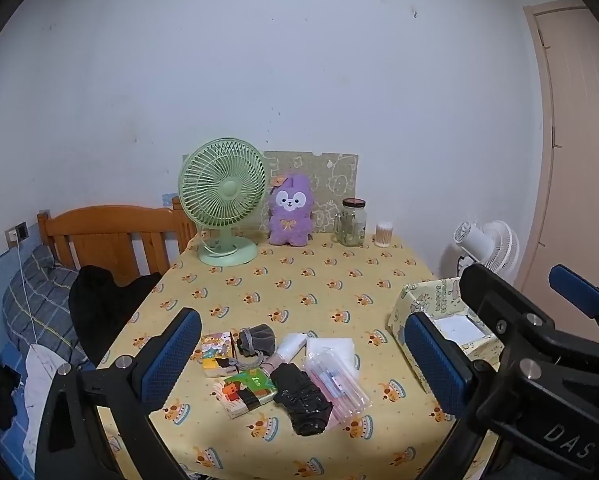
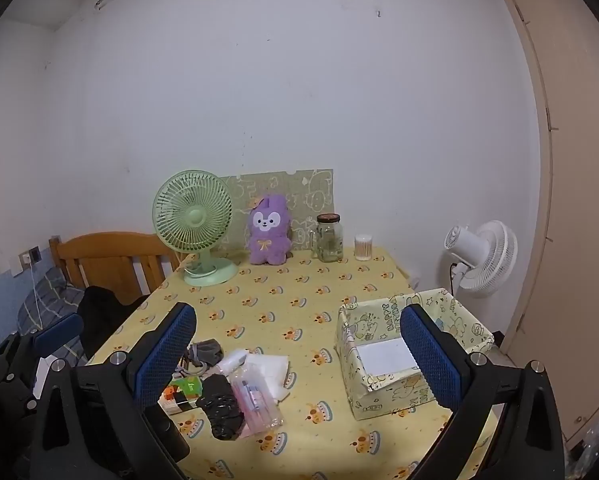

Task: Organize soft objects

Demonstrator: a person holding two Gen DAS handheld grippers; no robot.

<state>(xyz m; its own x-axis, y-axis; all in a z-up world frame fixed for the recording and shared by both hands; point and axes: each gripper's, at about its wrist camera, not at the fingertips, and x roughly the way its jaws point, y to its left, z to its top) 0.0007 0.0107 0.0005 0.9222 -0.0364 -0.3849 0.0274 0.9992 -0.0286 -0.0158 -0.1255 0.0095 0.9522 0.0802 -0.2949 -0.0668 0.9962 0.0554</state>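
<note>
Both tools, left tool (image 1: pixel 303 364) and right tool (image 2: pixel 299 356), hang with fingers apart and hold nothing. One heap of soft packets (image 1: pixel 283 372) lies on the desk (image 1: pixel 299 280) straight ahead of the left tool, running near to far. One patterned box (image 2: pixel 411 352) sits ahead of the right tool, beside the heap.

Fuzzy plush purple toy (image 1: pixel 290 211), glossy clear plastic pouch (image 1: pixel 336 385), matt printed cloth tablecloth (image 1: pixel 299 280), wooden headboard (image 1: pixel 111 236).
</note>
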